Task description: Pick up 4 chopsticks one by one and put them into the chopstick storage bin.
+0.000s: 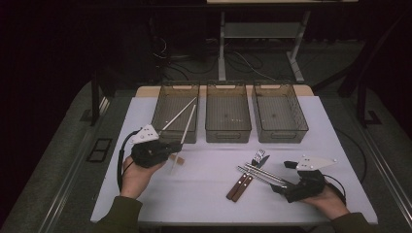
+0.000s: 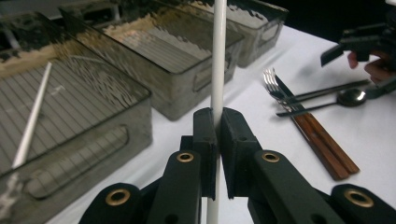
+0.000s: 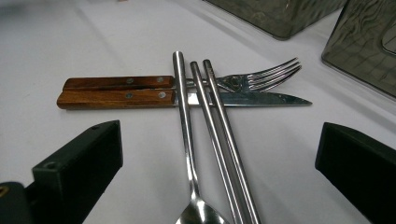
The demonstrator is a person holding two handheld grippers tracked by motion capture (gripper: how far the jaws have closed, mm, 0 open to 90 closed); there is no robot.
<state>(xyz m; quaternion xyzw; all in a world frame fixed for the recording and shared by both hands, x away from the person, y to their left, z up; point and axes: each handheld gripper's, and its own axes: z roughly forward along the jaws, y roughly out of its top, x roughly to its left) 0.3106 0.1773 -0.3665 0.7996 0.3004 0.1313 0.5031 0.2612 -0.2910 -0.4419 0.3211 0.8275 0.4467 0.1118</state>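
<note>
Left gripper (image 2: 217,154) clamps white chopstick (image 2: 218,56); no writing is legible.

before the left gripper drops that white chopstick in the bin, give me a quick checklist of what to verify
1. Left gripper clamped on the white chopstick: ok.
2. Chopstick above the left bin: cannot tell; it reaches toward the near wall.
3. Room in the bin beside the chopstick already inside: ok.
4. Right gripper well away from the left bin: ok, open over the metal chopsticks and spoon.
5. Fork and knife away from the drop: ok.
</note>
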